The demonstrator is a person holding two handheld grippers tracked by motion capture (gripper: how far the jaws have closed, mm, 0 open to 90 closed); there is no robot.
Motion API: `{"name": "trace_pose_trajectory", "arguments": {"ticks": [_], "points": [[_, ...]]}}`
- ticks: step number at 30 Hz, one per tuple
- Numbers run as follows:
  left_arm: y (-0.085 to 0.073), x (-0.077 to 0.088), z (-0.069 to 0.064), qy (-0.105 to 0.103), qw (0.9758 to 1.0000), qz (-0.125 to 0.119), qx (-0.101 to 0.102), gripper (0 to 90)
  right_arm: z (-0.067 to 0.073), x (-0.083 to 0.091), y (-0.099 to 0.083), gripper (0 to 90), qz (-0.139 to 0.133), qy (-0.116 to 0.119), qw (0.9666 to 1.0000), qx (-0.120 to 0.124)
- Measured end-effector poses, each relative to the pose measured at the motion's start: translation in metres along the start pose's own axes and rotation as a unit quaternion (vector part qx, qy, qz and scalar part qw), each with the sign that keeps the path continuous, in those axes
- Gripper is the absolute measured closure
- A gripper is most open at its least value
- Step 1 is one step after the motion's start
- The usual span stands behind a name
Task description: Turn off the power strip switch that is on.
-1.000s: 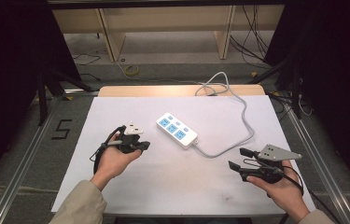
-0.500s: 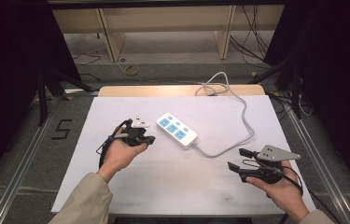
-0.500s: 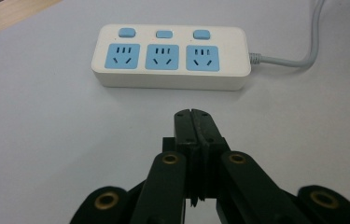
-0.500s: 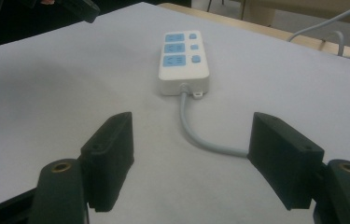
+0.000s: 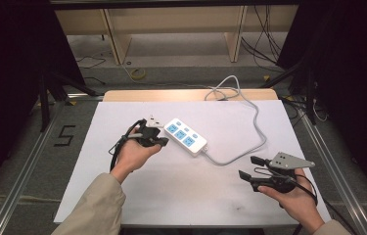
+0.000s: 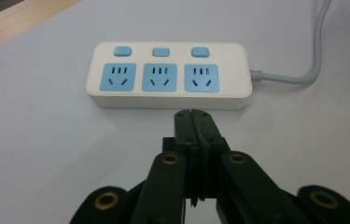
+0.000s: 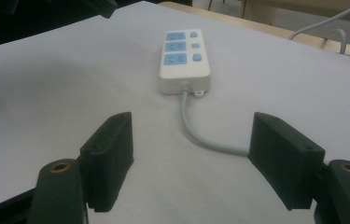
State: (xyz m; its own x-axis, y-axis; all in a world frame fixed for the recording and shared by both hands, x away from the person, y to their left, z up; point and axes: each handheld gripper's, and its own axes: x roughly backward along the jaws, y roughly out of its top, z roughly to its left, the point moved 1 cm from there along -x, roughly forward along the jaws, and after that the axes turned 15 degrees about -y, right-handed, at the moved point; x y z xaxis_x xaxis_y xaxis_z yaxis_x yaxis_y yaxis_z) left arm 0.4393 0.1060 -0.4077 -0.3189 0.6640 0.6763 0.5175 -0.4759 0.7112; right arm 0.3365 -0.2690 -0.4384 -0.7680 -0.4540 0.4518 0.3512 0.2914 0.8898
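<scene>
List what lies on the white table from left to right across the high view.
Left tool → power strip → its grey cable → right tool.

You've got a white power strip just past your black left gripper fingertips, with three light blue sockets and three matching blue buttons. Its cable is pale grey, lying between your black right gripper fingers. The table cover under it all is plain white.
</scene>
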Motion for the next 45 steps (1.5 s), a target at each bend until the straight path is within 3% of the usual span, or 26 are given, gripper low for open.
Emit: {"name": "trace_pose_trajectory", "arguments": {"ticks": [24,45], "points": [[0.028,-0.023,0.003,-0.005,0.9998,0.014,-0.011,89.7,-0.001,-0.001,-0.001,30.4,0.001,-0.001,1.0,-0.002],[0.046,-0.044,0.012,-0.009,0.9996,0.025,-0.004,89.6,-0.002,0.0,-0.001,30.2,0.001,0.0,1.0,-0.001]]}}
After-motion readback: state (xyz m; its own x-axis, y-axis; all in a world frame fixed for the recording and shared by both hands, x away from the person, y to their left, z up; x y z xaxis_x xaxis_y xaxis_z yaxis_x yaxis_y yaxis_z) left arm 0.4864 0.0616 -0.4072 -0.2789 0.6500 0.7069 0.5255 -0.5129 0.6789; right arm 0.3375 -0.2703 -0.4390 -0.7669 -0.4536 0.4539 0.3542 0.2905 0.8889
